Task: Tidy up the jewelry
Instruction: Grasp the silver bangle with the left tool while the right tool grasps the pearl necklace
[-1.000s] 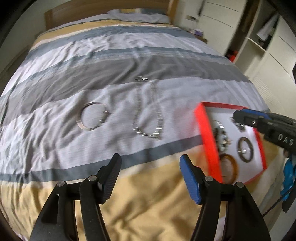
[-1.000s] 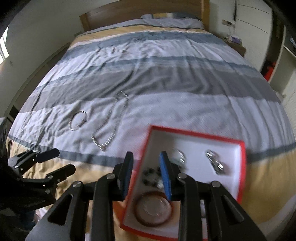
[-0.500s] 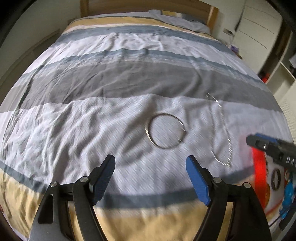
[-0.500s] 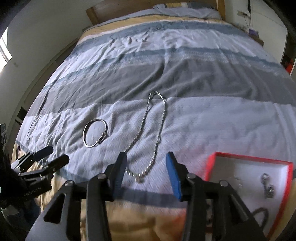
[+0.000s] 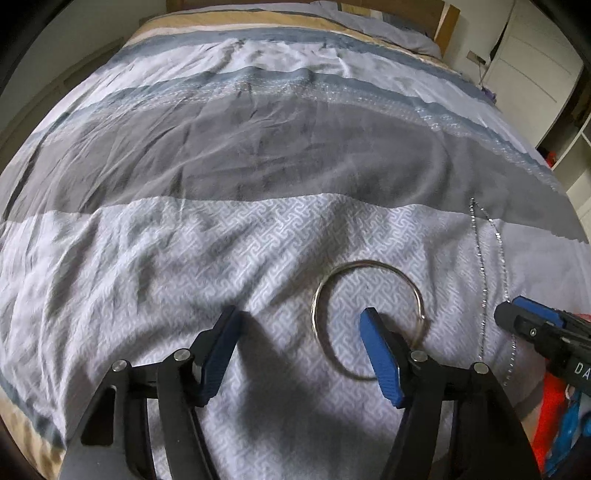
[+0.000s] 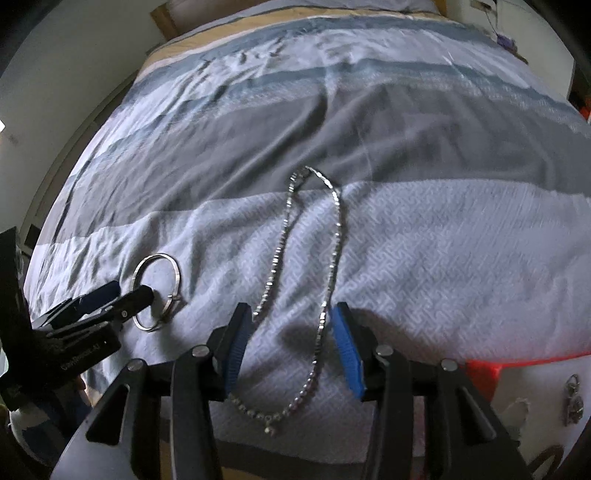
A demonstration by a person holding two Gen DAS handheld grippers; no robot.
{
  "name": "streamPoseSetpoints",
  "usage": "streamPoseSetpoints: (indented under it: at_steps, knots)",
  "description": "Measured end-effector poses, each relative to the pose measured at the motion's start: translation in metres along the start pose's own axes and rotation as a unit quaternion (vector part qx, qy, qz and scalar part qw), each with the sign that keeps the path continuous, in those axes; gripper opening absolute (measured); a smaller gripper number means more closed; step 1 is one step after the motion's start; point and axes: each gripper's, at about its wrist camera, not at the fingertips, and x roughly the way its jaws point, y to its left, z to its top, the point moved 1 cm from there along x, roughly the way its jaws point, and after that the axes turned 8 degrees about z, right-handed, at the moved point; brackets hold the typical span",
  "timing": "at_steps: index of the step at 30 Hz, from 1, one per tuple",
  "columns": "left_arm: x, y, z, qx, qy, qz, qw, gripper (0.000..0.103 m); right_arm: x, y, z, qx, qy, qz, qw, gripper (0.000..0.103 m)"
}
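Both grippers are working at once — left gripper (image 5: 299,325) closing astride the bangle's (image 5: 367,319) nine-o'clock rim, right gripper (image 6: 293,321) opening around the necklace (image 6: 308,280) — neither pinching yet.

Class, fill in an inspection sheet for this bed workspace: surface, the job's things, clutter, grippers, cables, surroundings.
Surface: striped bedspread, wrinkled.
Job's things: silver bangle and silver chain necklace lie loose on the bedspread, apart; red-rimmed tray at lower right holds a small metal piece.
Clutter: nothing seen.
Grippers: left gripper closing, one finger inside the bangle, nothing gripped; right gripper opening, straddling the necklace's strands, pads not pressing.
Cables: a cord hangs on the far wall.
Surroundings: wooden headboard, white cupboard doors.
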Motion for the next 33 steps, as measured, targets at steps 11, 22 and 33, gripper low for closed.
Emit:
streamPoseSetpoints:
  at_steps: [11, 22, 33]
  knots:
    - [0.003, -0.010, 0.001, 0.032, -0.025, 0.027, 0.9988, 0.016, 0.025, 0.028, 0.000, -0.047, 0.004, 0.007, 0.999, 0.047]
    - [-0.021, -0.004, -0.005, 0.032, -0.036, 0.012, 0.9988, 0.004, 0.020, 0.014, -0.005, -0.063, 0.008, -0.012, 0.998, 0.004]
    - [-0.062, -0.006, -0.027, 0.039, -0.042, 0.001, 0.9983, 0.004, -0.043, 0.035, -0.024, -0.063, -0.034, 0.052, 0.996, 0.004]
